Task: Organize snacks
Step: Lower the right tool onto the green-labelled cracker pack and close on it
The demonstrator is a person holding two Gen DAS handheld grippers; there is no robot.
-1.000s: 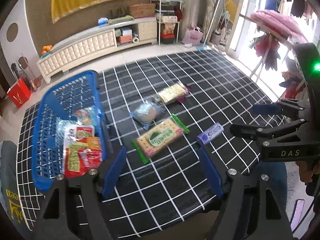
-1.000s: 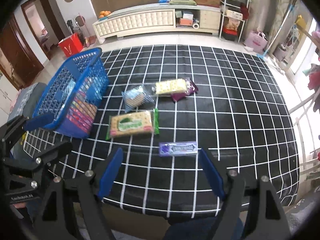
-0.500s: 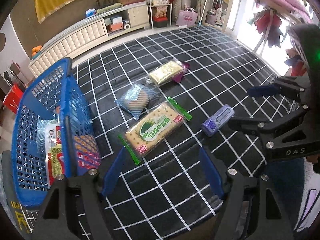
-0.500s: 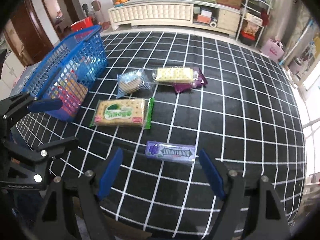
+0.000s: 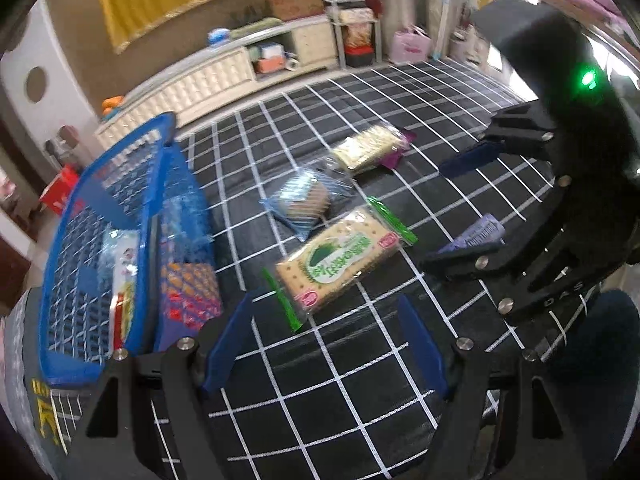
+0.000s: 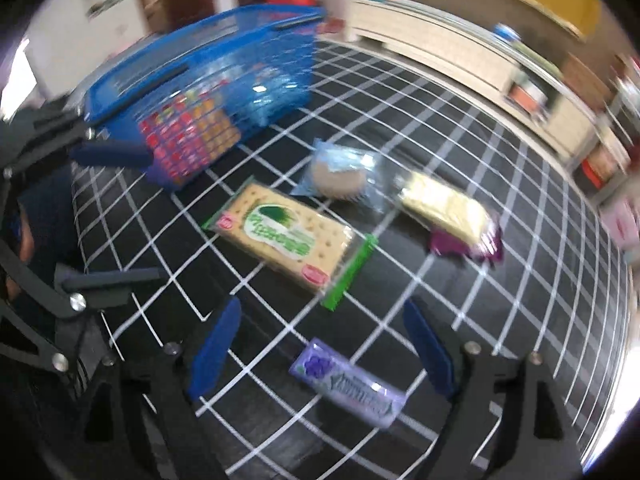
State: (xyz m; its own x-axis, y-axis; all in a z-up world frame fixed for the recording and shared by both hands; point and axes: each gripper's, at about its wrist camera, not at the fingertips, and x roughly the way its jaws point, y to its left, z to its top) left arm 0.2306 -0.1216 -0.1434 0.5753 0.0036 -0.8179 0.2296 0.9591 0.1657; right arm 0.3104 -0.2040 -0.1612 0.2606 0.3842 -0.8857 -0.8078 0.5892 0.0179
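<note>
Nearby, cracker pack (image 6: 282, 233) between basket (image 6: 192, 68) and gum (image 6: 351, 385).

Home living room — low sideboard (image 5: 208, 80), shelf rack (image 5: 352, 20)

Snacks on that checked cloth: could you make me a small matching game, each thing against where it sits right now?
Things:
1. gum pack
2. cracker pack
3. round cake
4. basket

Places:
A. between the basket and the yellow wafer pack
B. at the cloth's edge, snacks already inside
C. between the open right gripper's fingers, untouched
D. mid-cloth, green ends, ahead of the open left gripper

Pairs: 1-C, 2-D, 3-A, 4-B
</note>
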